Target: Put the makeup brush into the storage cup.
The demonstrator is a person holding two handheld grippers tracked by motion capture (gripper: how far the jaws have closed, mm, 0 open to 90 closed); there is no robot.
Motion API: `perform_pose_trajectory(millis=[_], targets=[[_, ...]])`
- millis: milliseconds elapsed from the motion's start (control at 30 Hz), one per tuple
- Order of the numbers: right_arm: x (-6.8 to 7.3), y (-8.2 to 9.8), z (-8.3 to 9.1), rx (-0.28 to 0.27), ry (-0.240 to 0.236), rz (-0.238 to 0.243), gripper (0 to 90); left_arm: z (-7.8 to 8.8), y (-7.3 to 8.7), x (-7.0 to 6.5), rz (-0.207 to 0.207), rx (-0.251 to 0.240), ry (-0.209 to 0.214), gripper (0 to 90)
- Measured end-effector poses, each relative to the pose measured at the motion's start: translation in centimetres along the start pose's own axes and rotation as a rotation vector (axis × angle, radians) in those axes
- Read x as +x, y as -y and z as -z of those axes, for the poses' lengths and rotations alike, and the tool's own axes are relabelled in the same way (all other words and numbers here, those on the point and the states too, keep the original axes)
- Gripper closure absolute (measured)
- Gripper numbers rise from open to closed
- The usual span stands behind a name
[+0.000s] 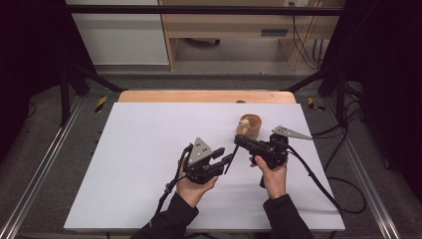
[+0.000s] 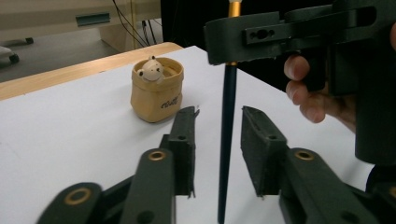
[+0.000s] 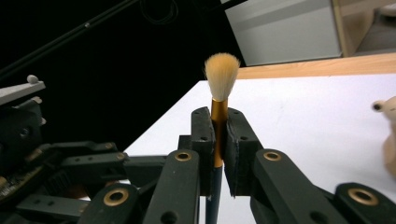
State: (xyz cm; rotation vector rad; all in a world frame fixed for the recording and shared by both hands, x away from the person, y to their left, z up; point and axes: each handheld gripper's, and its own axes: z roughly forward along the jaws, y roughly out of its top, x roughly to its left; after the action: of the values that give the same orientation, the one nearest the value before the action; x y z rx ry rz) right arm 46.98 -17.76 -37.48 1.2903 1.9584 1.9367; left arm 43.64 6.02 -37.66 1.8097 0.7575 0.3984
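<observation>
**Brush pinched by right gripper, left jaws spread around handle**

White tabletop (image 1: 149, 164) fills the middle of the high view, with a wooden edge at its far side and dark framing left and right. Right gripper (image 1: 238, 141), right of centre, pinches the brush (image 3: 218, 116) at its gold ferrule; in the right gripper view the pale bristles stand above the jaws at frame centre. Dark handle runs down and left in the high view toward the left gripper (image 1: 230, 158). In the left gripper view the handle stands between the two spread jaws, apart from both pads. Small tan pot (image 2: 157, 89) with a pale animal figure (image 2: 150, 70) inside sits upper left of that view, just beyond the right gripper in the high view.
</observation>
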Motion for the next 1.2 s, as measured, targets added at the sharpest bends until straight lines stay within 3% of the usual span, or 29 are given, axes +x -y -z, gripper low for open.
perform_pose_trajectory(millis=[33, 200, 400, 533, 800, 1200], targets=[[-0.1, -0.2, 0.2, -0.002, 0.015, 0.021, 83.5, 0.2, -0.1, 0.3, -0.002, -0.006, 0.005, 57.1], [-0.3, -0.5, 0.7, -0.015, 0.031, 0.053, 83.5, 1.6, -0.6, 1.8, -0.004, -0.035, 0.041, 48.8], [-0.4, -0.7, 1.1, -0.017, 0.054, 0.085, 83.5, 2.8, -0.8, 3.0, -0.033, -0.035, 0.021, 38.4], [-0.5, -1.0, 1.4, -0.019, 0.062, 0.096, 83.5, 3.8, -0.8, 4.0, -0.031, -0.025, 0.027, 33.8], [-1.0, -1.3, 1.8, -0.030, 0.090, 0.139, 83.5, 5.4, -0.2, 5.4, -0.055, -0.008, -0.004, 24.4], [-2.0, -1.8, 2.3, -0.042, 0.141, 0.174, 83.4, 8.1, 2.3, 8.0, -0.022, 0.001, -0.073, 16.1]])
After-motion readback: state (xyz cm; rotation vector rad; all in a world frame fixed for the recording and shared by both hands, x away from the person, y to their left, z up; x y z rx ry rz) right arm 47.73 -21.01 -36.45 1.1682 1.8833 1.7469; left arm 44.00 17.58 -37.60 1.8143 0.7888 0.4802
